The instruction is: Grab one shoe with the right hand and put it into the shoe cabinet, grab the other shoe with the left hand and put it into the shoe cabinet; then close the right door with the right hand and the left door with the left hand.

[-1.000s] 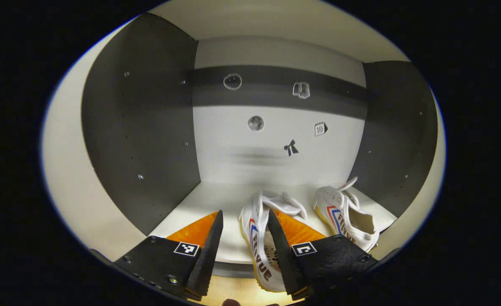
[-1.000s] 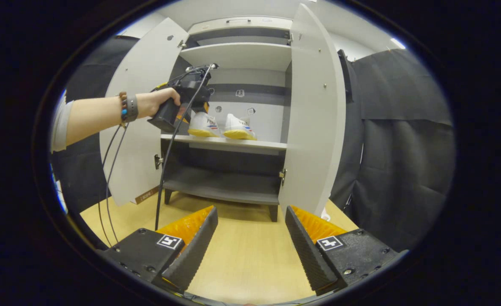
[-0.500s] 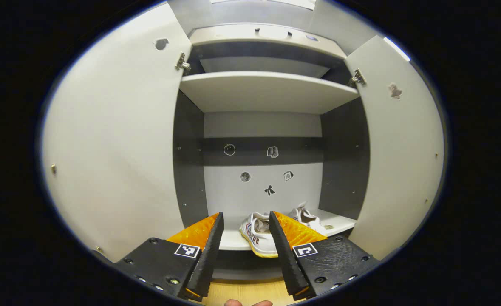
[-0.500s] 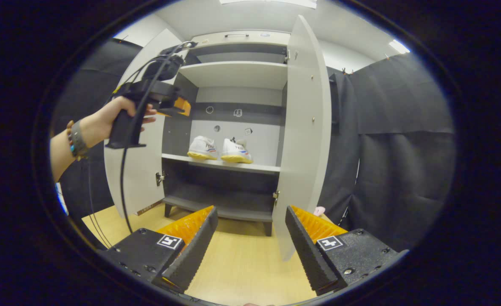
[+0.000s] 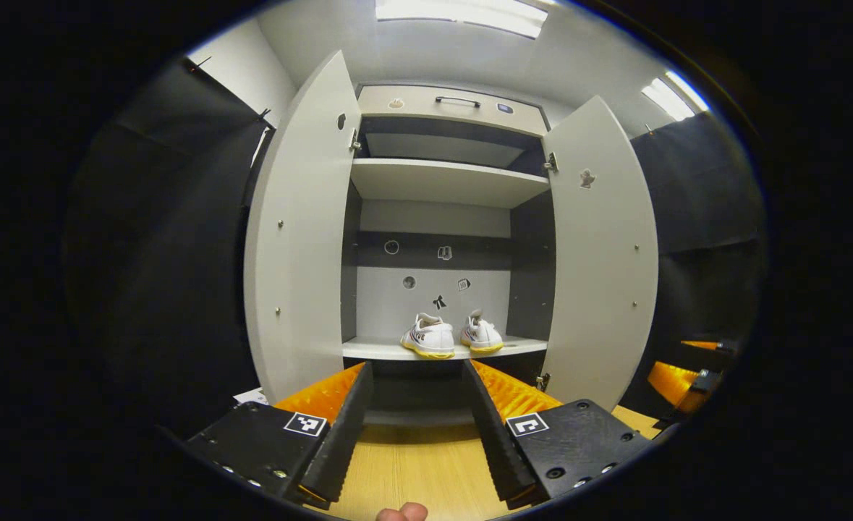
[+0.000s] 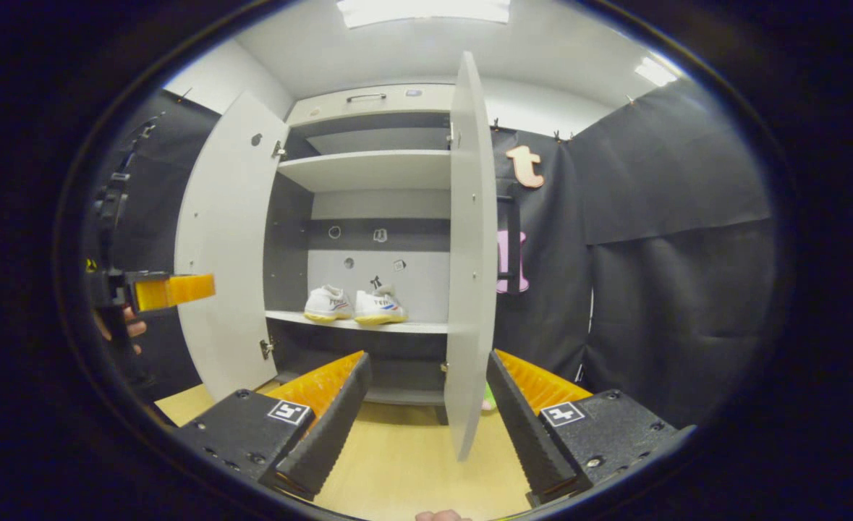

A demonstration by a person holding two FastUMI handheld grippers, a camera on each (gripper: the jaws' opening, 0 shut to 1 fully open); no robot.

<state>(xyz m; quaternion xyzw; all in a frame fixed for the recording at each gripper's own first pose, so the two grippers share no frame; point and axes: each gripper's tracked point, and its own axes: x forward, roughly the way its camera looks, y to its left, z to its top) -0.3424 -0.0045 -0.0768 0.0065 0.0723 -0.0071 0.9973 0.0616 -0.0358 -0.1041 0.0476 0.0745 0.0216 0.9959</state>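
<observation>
Both sneakers (image 5: pixel 449 336) sit side by side on shoe cabinet (image 5: pixel 444 184) mid shelf, doors open, L gripper (image 5: pixel 417 427) & R gripper (image 6: pixel 428 420) jaws wide, empty

Middle shelf (image 5: pixel 379 350) of shoe cabinet (image 5: pixel 440 108): pale board, carries two white shoes side by side, near its middle-right. Left shoe (image 5: pixel 427 336) and right shoe (image 5: pixel 481 335) just beside each other, yellow soles flat on board, upright. In right gripper view same shelf (image 6: pixel 426 327) carries both shoes (image 6: pixel 354 305). Upper shelf (image 5: pixel 440 181) seen from below. Bottom shelf (image 5: pixel 415 416) dark. Cabinet stands on light wooden floor (image 5: pixel 412 470).
</observation>
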